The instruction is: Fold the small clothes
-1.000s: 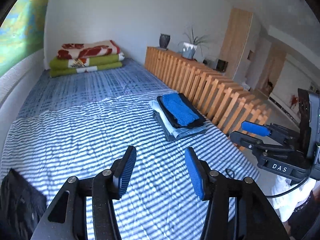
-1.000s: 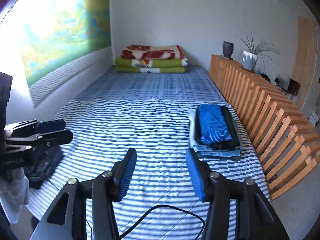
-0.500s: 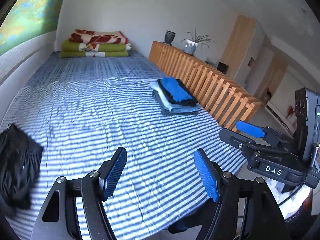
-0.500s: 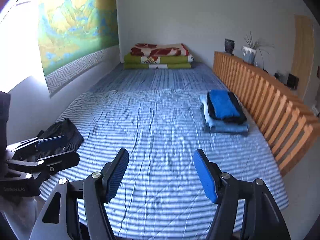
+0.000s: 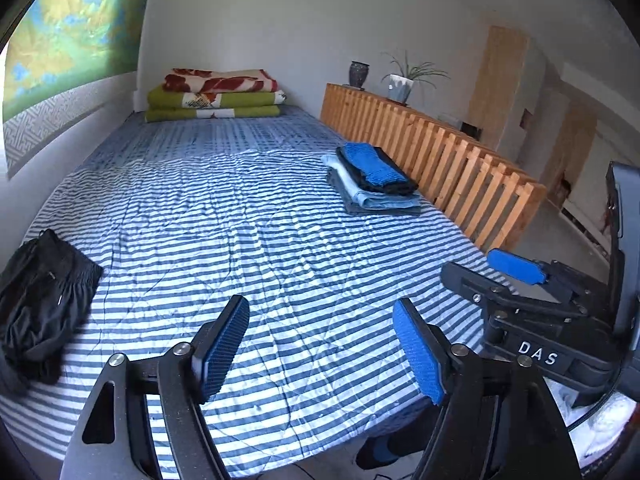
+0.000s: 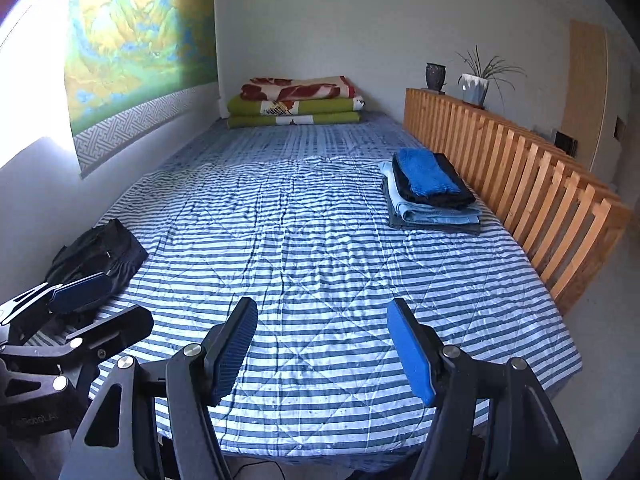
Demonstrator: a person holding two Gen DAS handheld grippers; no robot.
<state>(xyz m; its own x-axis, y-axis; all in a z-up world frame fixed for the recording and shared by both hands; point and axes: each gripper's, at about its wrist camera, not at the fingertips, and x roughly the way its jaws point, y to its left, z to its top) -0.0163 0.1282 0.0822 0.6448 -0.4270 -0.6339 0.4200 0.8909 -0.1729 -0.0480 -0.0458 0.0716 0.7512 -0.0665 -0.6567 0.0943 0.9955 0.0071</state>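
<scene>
At lower left the black shorts (image 5: pixel 40 304) lie crumpled; both grippers (image 5: pixel 320 344) (image 6: pixel 322 344), just spread, empty, may pinch the sheet (image 5: pixel 280 240).

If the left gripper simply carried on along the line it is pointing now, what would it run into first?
Most likely the striped bedspread: the left gripper is open and empty, angled down at bare cover. The black garment lies off to its left and the folded stack further ahead to the right, though depth is hard to judge.

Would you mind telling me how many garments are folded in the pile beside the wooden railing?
4 visible in the folded pile: blue on top, black beneath, light blue under that, grey at the bottom. Thin items may be hidden between layers.
</scene>
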